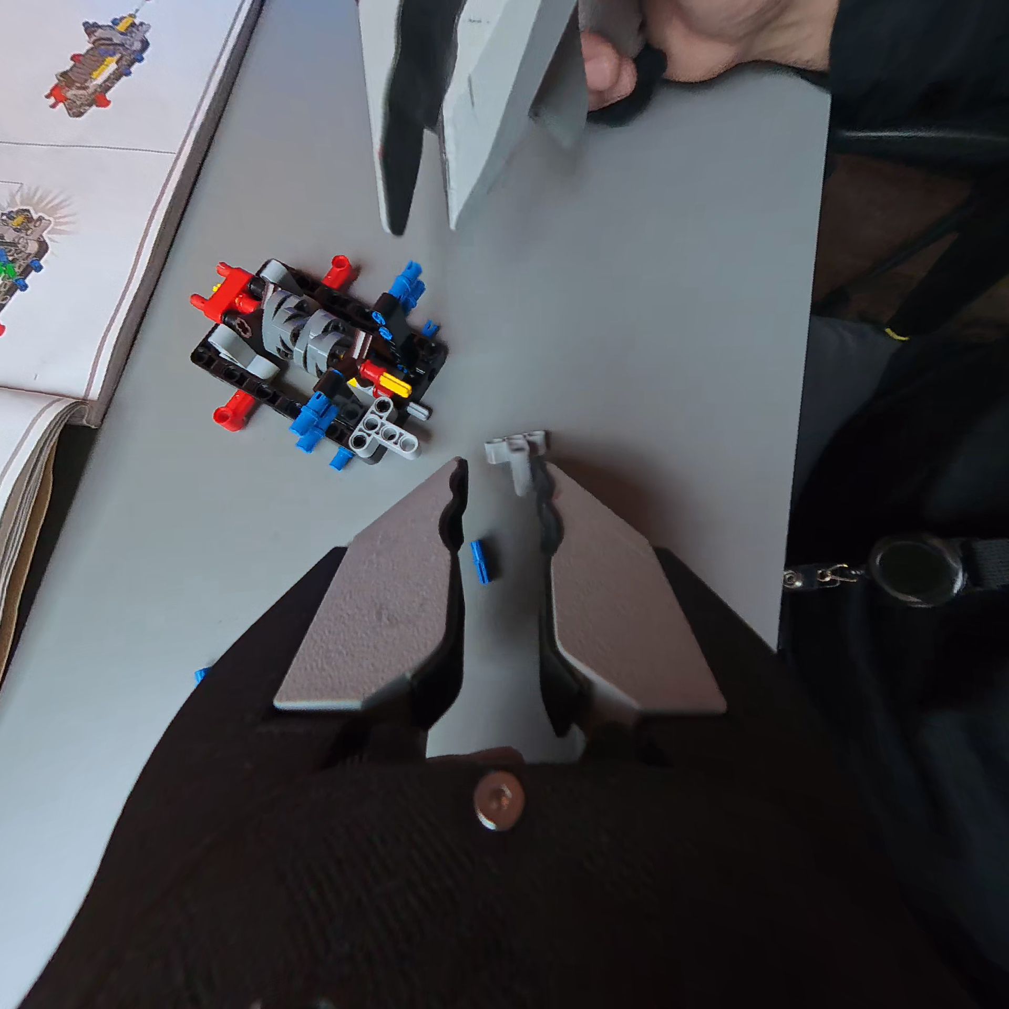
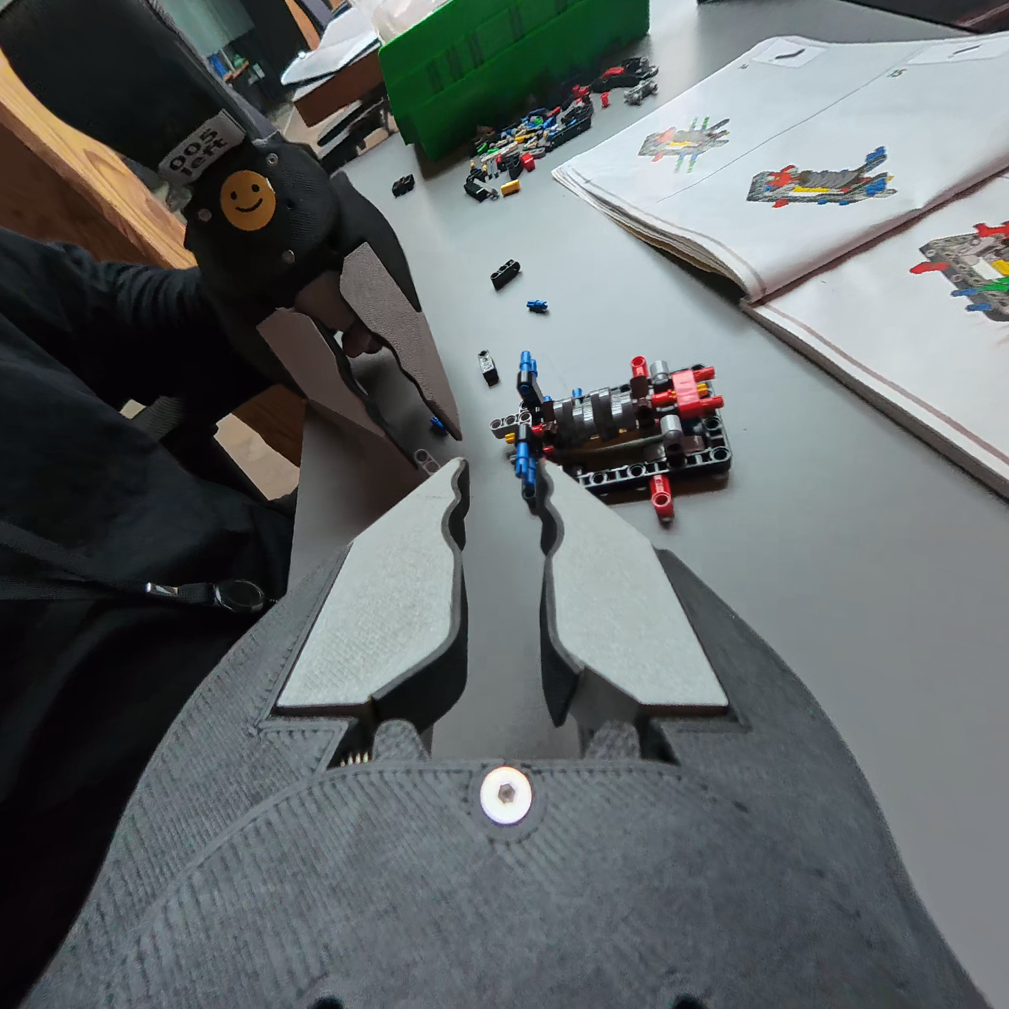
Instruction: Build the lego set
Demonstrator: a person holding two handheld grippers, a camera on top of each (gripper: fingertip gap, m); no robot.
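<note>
The partly built lego assembly [image 1: 322,349], a black frame with grey gears and red, blue and yellow pins, lies on the grey table [image 1: 628,300]. It also shows in the right wrist view [image 2: 617,431]. My left gripper [image 1: 503,467] is open over the table. A small light grey T-shaped piece [image 1: 516,453] lies at its right fingertip, and a blue pin [image 1: 480,562] lies between its fingers. My right gripper [image 2: 502,472] is open and empty, just short of the assembly's blue-pinned end. It shows in the left wrist view [image 1: 428,224] beyond the assembly.
An open instruction booklet [image 2: 791,164] lies along the table's far side. A green bin [image 2: 491,65] and a pile of loose pieces [image 2: 535,136] sit at the far end. Stray black pieces [image 2: 505,273] and a blue pin [image 2: 538,306] lie between. The table edge [image 1: 808,382] is close by. The gap from one gripper's tips to the other's is roughly 8 cm.
</note>
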